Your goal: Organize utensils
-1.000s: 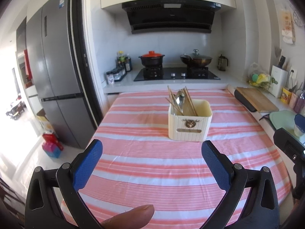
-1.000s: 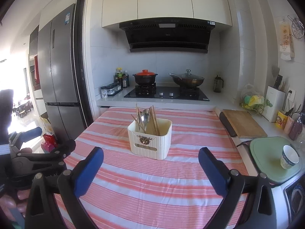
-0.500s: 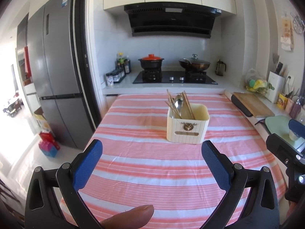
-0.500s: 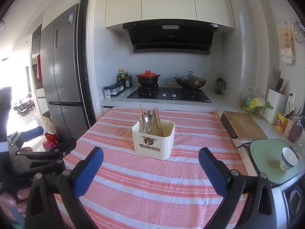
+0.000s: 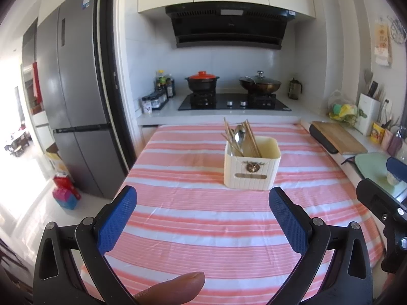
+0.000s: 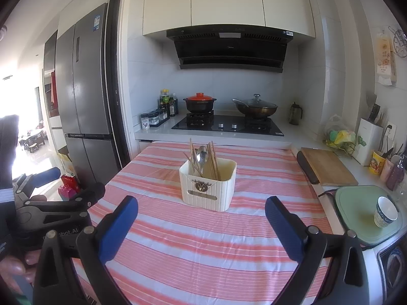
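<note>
While both tongs, left [image 5: 202, 212] and right [image 6: 201, 214], hover spread and empty, cream ribbed plastic holder [image 6: 207, 185] ahead already contains wooden chopsticks [image 6: 213, 161] and steel spoon [image 6: 202, 156]; striped surface [image 6: 203, 241] carries no loose utensils; stage unclear.

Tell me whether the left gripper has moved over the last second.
Yes. The left gripper has backed away from the utensil holder, which now looks smaller and sits higher in its view, with more of the striped cloth showing.
</note>
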Demonstrator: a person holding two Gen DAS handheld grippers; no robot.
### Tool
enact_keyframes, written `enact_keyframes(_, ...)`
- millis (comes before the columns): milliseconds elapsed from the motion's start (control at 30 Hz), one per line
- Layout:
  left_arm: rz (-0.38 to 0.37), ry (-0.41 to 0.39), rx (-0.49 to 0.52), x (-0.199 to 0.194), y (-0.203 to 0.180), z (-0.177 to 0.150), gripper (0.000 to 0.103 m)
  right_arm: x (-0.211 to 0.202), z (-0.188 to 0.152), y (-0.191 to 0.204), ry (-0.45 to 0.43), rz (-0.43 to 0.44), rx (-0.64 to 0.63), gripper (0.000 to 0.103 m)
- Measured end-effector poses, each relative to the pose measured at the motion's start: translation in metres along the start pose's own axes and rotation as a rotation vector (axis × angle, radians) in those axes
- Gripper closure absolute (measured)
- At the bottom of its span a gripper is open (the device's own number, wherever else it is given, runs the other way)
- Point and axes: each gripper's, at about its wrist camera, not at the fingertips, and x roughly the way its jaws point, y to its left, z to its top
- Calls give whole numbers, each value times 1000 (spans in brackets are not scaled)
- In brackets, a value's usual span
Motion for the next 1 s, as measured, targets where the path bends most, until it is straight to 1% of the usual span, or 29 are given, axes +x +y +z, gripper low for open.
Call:
enact_keyframes(167,2,1,7,0,0,0,0,-2,-2,3,-3,12,-2,1)
enact_keyframes(1000,-3,-4,8,-2,3,-1,0,-9,2,3,-11,20,-15,1)
